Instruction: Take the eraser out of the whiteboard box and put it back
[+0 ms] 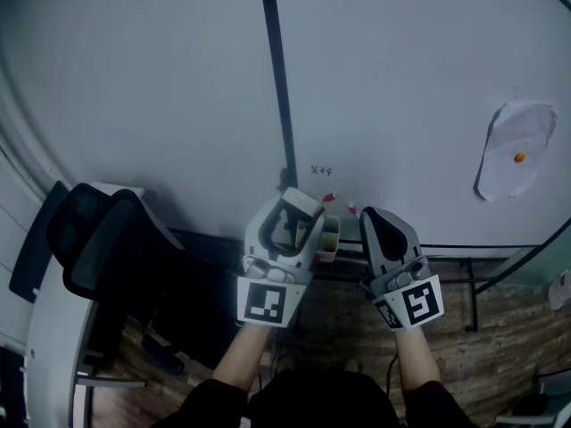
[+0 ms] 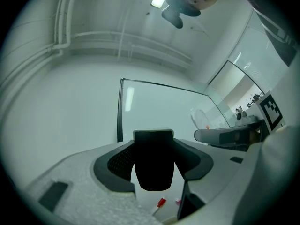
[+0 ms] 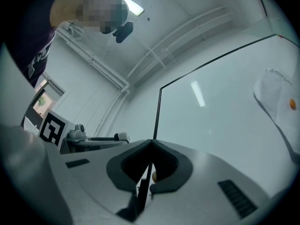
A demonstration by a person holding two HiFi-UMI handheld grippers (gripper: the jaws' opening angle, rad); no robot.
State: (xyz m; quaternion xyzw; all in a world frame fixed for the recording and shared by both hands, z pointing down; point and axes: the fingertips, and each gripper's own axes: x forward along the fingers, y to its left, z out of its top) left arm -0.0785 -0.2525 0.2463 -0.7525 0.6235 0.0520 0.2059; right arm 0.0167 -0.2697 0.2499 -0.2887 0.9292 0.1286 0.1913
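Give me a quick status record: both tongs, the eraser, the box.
left tongs: closed on the eraser
right tongs: shut, nothing between them
eraser: out of the box, held in front of the whiteboard
whiteboard box: at the board's lower edge, between the two grippers; a red-capped marker sticks up at it

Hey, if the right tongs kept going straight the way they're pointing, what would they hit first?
Most likely the whiteboard, close to its black vertical seam. The right tongs are closed and aim at it, and nothing else shows in between.
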